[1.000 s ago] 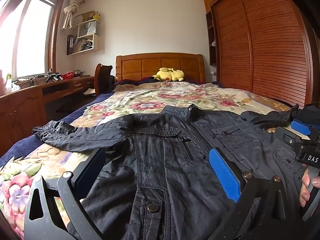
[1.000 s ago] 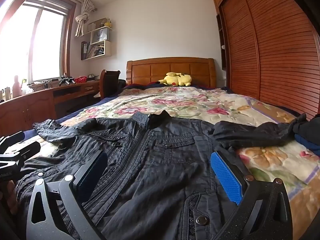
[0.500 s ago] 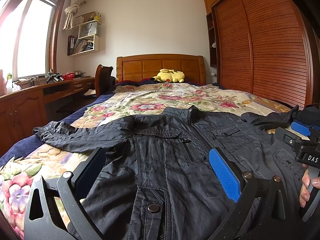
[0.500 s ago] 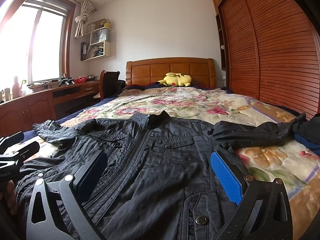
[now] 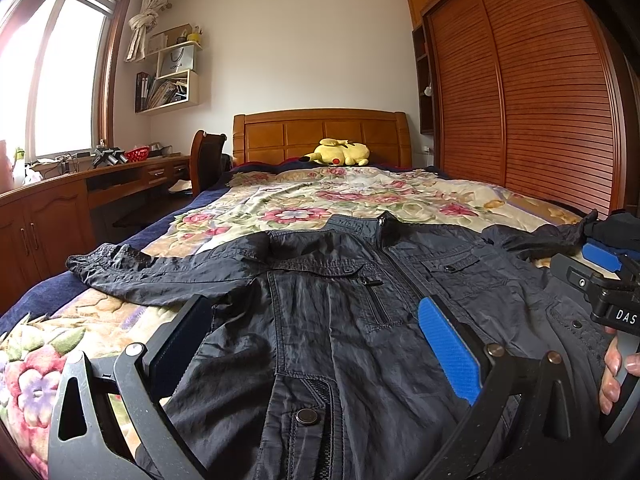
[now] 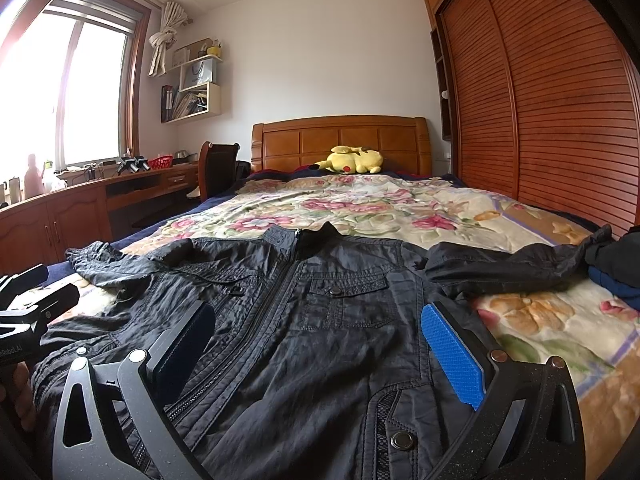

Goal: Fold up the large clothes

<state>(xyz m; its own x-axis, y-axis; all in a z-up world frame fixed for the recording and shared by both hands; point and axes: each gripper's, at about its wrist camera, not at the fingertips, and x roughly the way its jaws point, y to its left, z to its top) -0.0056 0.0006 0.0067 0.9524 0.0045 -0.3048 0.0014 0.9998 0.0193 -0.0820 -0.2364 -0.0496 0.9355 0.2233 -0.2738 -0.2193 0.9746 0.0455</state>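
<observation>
Here the dark jacket (image 5: 320, 304) lies front-up and zipped on the floral bedspread (image 5: 304, 196), hem toward the cameras, collar toward the headboard, spread flat so its fold lines show. Its left sleeve (image 5: 132, 268) stretches out sideways, ready to be brought in. The left gripper (image 5: 316, 336) hovers over the hem area, jaws spread wide, gripping nothing. The right gripper (image 6: 320, 340) hangs likewise over the other hem side, jaws parted and empty. The right sleeve (image 6: 508, 266) reaches toward a pile of folded clothes (image 6: 618, 266), probably finished pieces; no fold looks started yet
</observation>
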